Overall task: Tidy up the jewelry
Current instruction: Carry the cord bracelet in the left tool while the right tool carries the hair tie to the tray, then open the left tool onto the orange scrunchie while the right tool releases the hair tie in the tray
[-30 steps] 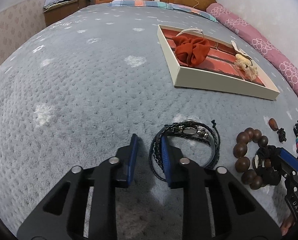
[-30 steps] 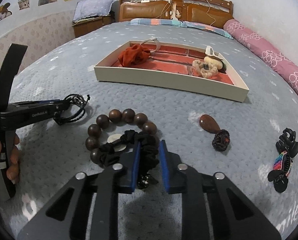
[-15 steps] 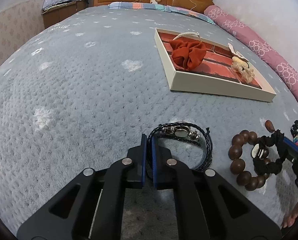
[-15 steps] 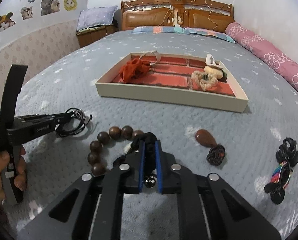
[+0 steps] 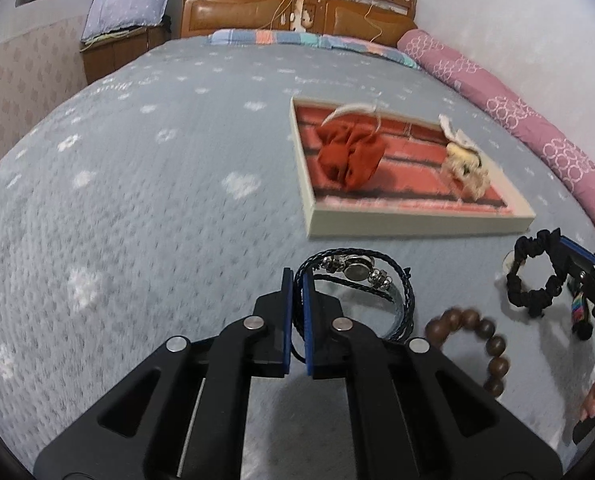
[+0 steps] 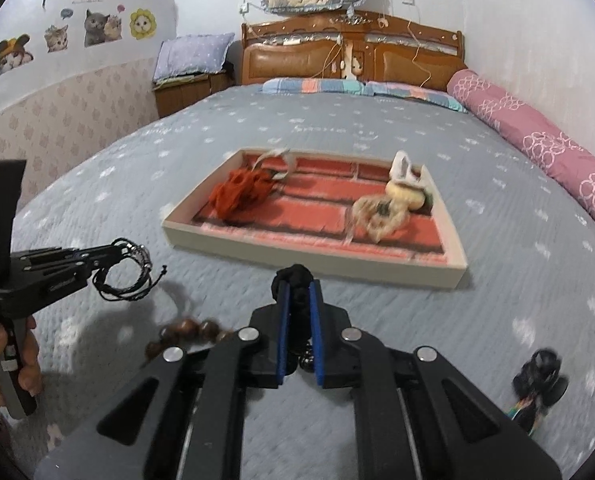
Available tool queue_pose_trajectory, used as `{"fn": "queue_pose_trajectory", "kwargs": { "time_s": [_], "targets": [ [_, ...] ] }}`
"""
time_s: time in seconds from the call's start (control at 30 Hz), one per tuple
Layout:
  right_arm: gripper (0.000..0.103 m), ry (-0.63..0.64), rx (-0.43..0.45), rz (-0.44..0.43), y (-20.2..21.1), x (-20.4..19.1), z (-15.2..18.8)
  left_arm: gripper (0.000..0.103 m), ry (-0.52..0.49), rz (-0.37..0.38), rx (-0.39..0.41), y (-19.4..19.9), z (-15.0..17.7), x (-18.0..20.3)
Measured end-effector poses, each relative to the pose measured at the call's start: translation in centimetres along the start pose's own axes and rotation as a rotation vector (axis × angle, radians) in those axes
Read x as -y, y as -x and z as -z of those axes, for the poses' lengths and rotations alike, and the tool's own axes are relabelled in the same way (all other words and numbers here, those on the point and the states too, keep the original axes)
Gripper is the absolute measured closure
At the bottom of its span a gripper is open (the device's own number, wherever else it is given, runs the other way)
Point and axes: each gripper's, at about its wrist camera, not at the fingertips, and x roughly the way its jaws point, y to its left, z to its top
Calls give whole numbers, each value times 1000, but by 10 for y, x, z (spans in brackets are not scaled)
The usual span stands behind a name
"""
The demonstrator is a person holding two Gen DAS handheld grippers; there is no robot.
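My left gripper [image 5: 296,276] is shut on a black braided cord bracelet [image 5: 361,284] with metal charms and holds it above the bed; it also shows in the right wrist view [image 6: 127,270]. My right gripper [image 6: 297,292] is shut on a black scrunchie [image 6: 295,280], lifted off the bed; it hangs from the fingers in the left wrist view [image 5: 535,276]. A cream tray [image 6: 297,254] with a red brick-pattern floor lies ahead, holding a rust-red scrunchie [image 6: 243,194] and a cream fluffy hair tie [image 6: 393,208]. A brown wooden bead bracelet [image 5: 477,344] lies on the bed.
A grey quilted bedspread [image 5: 137,200] covers the bed. A black and rainbow claw clip [image 6: 537,388] lies at the right. A pink bolster [image 6: 537,148] runs along the right wall. The wooden headboard [image 6: 349,52] and a nightstand [image 6: 185,92] stand at the back.
Both grippers closed, the left on the cord bracelet and the right on the black scrunchie. Both have since lifted their items off the bed toward the tray.
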Motion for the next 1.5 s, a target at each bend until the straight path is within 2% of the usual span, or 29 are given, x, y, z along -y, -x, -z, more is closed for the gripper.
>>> {"fn": "queue_pose_trajectory", "kwargs": {
  "time_s": [0.3,0.6,0.8,1.0,1.13,1.3,1.43,1.47,1.5],
  "targets": [
    [93,9,32,35,-17,38,-50,100,-20,12,32,-11,-51,30],
    [93,24,-4,123,-71,79,-80,100,-37,-20,-18,-62,-87,51],
    [93,4,-61,167,-113,103,-85,100,-26,-35,-69,-105,-104,54],
    [93,32,-122,197,-146,112,-79,100,-74,-85,-91,-132,-112,60],
    [93,17,-162,176,-158,116,-75,100,-60,-86,-98,-137,-113,57],
    [92,10,-223,135,-174,117,-64,94,-65,-101,-106,-141,-107,56],
    [88,37,-227,137,-170,111,-63,86,-62,-103,-104,-136,-103,54],
    [82,34,-227,127,-168,111,-63,78,-63,-109,-104,-133,-102,54],
    [65,35,-222,121,-163,110,-65,69,-64,-117,-101,-130,-101,53]
  ]
}}
